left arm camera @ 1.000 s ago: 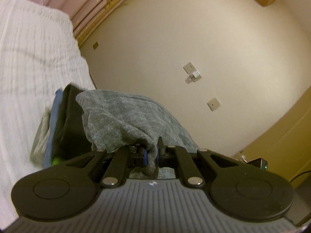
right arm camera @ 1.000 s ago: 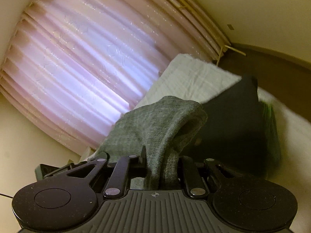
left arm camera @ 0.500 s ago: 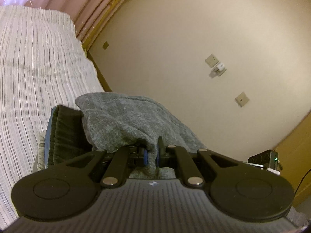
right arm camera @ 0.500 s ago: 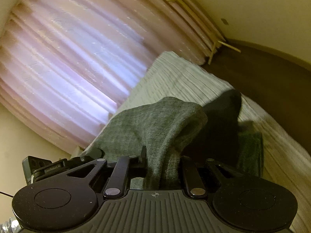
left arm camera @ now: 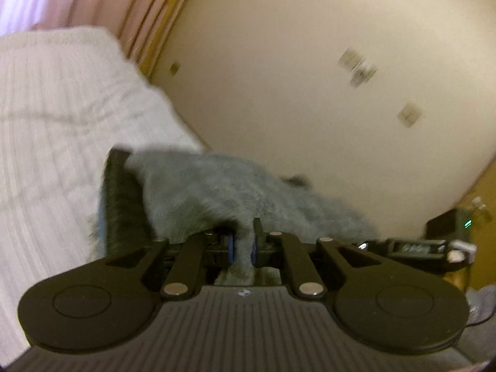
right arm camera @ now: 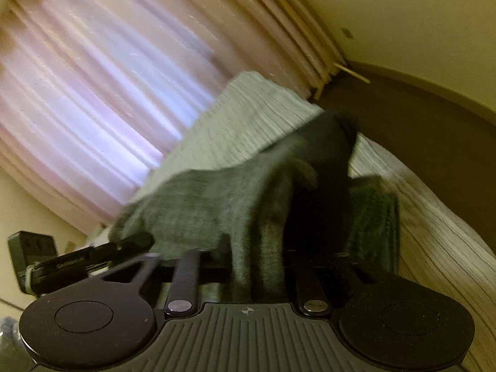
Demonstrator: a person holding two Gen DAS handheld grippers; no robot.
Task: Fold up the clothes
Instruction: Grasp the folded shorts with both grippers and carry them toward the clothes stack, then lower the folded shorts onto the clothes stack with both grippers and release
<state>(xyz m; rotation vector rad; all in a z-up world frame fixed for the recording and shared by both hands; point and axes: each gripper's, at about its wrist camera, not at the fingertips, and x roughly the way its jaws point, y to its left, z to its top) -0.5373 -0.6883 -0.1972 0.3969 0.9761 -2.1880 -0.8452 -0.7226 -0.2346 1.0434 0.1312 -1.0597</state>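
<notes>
A grey knit garment [left arm camera: 223, 192] is held up off the white ribbed bedspread [left arm camera: 52, 142] by both tools at once, each pinching an edge of it. The cloth could slip from the left gripper [left arm camera: 242, 246], where only a narrow strip is seen clamped between the blue pads [left arm camera: 230, 245]; a sharp tug sideways would probably pull it free. A second risk is judged to lie in the slack hanging between the two grips: if the edges are brought down unevenly, a skewed or bunched fold would result. The garment could also be dragged across the stack of dark folded clothes [left arm camera: 119, 198] lying on the bedspread just behind it, and that stack could be disturbed. Both views are blurred, so fine detail of the hems cannot be made out. The left gripper is held low and roughly level, pointed toward the cream wall [left arm camera: 294, 77] beyond the bed's edge. The right gripper [right arm camera: 259, 266] is tilted, aimed toward the pink curtain [right arm camera: 102, 93], its jaws closed on a thicker gathered fold of the same cloth.
</notes>
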